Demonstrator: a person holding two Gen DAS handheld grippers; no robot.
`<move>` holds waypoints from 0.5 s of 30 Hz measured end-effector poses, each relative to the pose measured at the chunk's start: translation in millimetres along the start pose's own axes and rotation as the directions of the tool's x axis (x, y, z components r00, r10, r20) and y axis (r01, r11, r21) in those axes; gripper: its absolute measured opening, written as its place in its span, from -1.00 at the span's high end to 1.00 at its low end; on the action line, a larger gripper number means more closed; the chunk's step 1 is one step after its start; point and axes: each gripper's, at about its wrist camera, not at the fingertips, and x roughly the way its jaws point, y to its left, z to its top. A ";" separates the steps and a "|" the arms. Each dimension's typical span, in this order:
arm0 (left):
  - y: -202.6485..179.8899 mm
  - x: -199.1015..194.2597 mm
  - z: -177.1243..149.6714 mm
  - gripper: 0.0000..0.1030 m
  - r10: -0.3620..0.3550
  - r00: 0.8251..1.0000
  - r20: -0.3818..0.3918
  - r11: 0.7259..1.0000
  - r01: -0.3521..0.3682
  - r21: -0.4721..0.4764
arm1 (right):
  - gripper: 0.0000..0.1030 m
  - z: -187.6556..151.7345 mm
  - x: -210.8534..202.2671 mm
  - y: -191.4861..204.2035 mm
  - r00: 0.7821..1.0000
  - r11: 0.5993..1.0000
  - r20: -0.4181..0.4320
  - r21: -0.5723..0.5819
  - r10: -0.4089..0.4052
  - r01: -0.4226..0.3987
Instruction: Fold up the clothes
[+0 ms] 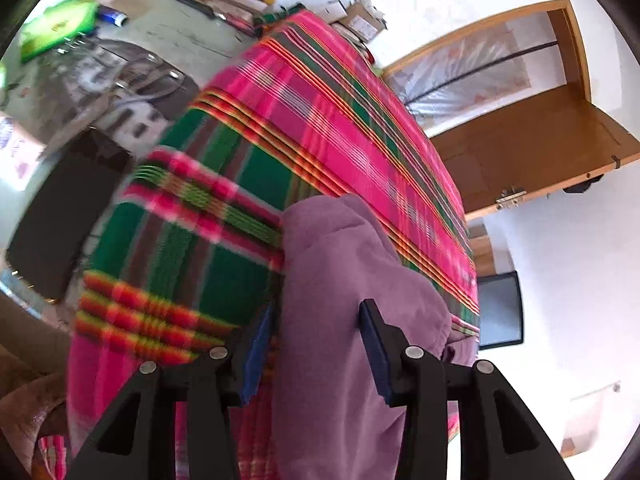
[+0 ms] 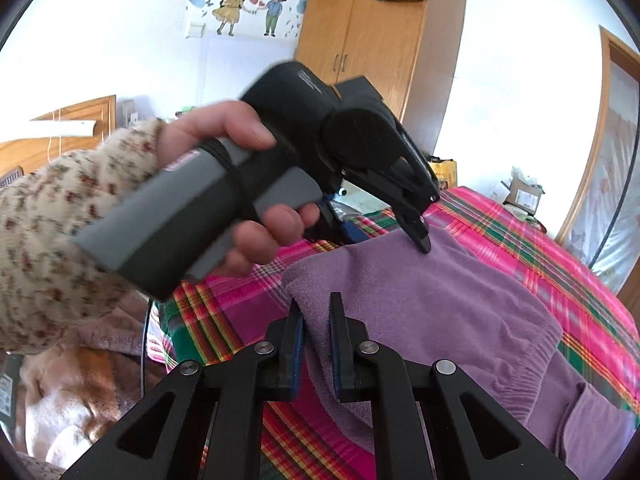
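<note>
A purple fleece garment [image 2: 452, 308] lies on a bed covered by a pink and green plaid cloth [image 2: 560, 264]. My right gripper [image 2: 316, 312] is shut on the garment's near left edge, with the fabric pinched between its fingers. My left gripper [image 1: 320, 316] holds a thick bunch of the same garment [image 1: 344, 280] between its fingers, which stand fairly wide apart around the cloth. In the right wrist view the left gripper [image 2: 420, 236], held by a hand, presses down on the garment's far edge.
The plaid cloth [image 1: 320, 120] fills most of the left wrist view. A wooden wardrobe [image 2: 380, 40] and a door [image 1: 532, 152] stand beyond the bed. Boxes [image 1: 360, 16] and clutter lie on the floor past the bed. A brown blanket [image 2: 80, 380] lies at lower left.
</note>
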 end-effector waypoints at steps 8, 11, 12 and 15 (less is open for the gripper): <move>-5.3 4.6 10.4 0.47 -0.024 1.000 0.005 0.999 0.024 -0.029 | 0.78 -1.9 -15.8 4.1 0.999 0.999 0.031 0.030 0.016 -0.017; -14.5 0.2 10.8 0.55 -0.019 1.000 0.013 1.000 0.019 -0.009 | 0.78 6.1 -20.8 -8.0 0.999 0.999 0.049 0.044 0.021 -0.023; -17.5 -1.2 11.0 0.57 -0.018 1.000 0.016 1.000 0.018 -0.002 | 0.78 7.6 -20.6 -10.1 0.998 0.999 0.057 0.046 0.021 -0.023; -28.7 -6.3 11.3 0.59 -0.007 1.000 0.028 1.000 0.006 0.021 | 0.78 9.2 -29.0 -10.7 0.997 0.998 0.082 0.054 0.014 -0.018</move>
